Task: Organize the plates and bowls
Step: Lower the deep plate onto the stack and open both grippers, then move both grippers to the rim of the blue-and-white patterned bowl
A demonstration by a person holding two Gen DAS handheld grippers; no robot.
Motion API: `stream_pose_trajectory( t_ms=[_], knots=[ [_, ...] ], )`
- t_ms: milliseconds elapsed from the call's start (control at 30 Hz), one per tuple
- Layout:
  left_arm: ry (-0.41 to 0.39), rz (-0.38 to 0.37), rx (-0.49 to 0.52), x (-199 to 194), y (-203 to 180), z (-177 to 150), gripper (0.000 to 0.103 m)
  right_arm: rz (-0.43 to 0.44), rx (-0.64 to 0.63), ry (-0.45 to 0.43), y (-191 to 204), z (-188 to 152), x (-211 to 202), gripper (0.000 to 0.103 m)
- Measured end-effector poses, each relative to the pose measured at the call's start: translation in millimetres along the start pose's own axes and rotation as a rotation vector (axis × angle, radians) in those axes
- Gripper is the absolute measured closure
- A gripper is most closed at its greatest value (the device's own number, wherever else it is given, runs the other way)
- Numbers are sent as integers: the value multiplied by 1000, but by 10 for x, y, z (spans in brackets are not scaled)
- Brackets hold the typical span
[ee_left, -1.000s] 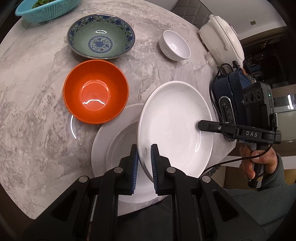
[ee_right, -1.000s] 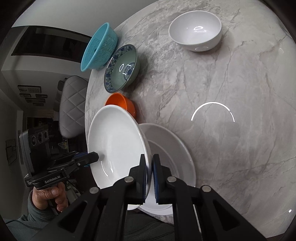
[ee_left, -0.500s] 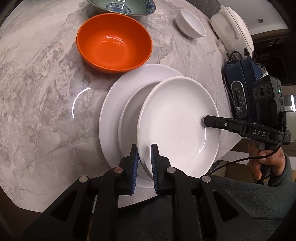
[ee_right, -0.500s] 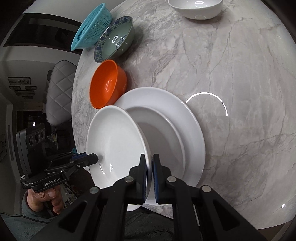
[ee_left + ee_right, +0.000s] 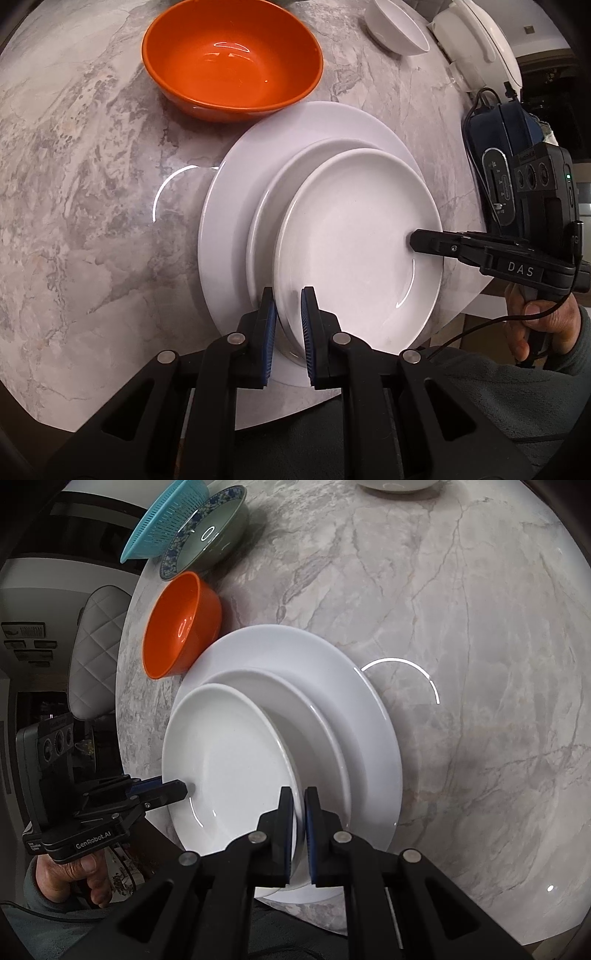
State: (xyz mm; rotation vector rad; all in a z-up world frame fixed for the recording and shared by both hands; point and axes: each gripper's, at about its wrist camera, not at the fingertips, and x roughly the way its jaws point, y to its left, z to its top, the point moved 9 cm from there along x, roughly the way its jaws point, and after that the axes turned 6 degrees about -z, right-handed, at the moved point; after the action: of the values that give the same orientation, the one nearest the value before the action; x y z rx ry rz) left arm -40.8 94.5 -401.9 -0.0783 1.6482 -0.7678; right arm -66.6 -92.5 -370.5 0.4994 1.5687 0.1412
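Left wrist view looks steeply down on a grey marble table, where the left gripper is clamped on the near rim of a small white plate, one blue pad above the rim and one below it. From the right edge of that view the right gripper reaches in and pinches the opposite rim of the same plate; a hand in a grey sleeve grasps its handle. The small white plate hangs tilted between the two grippers, directly over a large white plate that lies flat on the table. Whether the held plate's underside already touches the large one cannot be told.

An orange bowl stands just beyond the large plate, its side very close to the plate's far rim, possibly touching. A small white bowl sits farther off toward the upper right, next to a white lidded appliance.

Right wrist view shows the same hold from the other side: the right gripper is clenched on the small plate's rim, and the left gripper comes in from the left, gripping the far rim, with a hand on its handle. Beyond the orange bowl, a green bowl with a blue patterned rim sits beside a turquoise basket near the table's edge.
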Motion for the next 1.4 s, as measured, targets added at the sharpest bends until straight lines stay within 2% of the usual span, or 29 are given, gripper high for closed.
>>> stream_pose_trajectory(
  t_ms=[400, 600, 700, 767, 800, 833, 867, 967, 1067, 1167, 1233, 1267, 1400],
  knots=[
    [6, 18, -17, 208, -51, 140, 90, -34, -31, 1, -12, 21, 76, 93],
    [2, 10, -33, 235, -29, 179, 88, -105, -87, -1, 40, 6, 70, 92],
    [-10, -19, -39, 228, -56, 184, 77, -120, -104, -5, 71, 6, 77, 88],
    [-24, -61, -45, 210, -112, 200, 56, -119, -112, -9, 96, 11, 79, 84],
    [-32, -83, -42, 189, -144, 206, 49, -115, -116, -10, 111, 11, 79, 80],
    [-43, -98, -38, 168, -186, 217, 38, -110, -121, -12, 121, 11, 77, 78],
    [-51, -101, -33, 148, -214, 227, 33, -106, -126, -13, 126, 4, 70, 74],
    [-70, -98, -39, 75, -233, 245, 25, -93, -145, -25, 161, -6, 40, 61],
    [-97, -98, -80, -54, -146, 254, 13, -94, -158, -34, 171, -12, 4, 55],
    [-136, -133, -131, -244, -83, 253, 13, -84, -156, -48, 165, 1, -45, 52],
    [-185, -174, -170, -412, -32, 288, 10, -74, -147, -56, 139, 18, -105, 52],
    [-214, -195, -189, -497, 1, 325, 5, -67, -140, -57, 129, 25, -139, 51],
    [-359, -245, -245, -926, 246, 627, 4, -47, -114, -106, 62, 167, -409, 50]
  ],
)
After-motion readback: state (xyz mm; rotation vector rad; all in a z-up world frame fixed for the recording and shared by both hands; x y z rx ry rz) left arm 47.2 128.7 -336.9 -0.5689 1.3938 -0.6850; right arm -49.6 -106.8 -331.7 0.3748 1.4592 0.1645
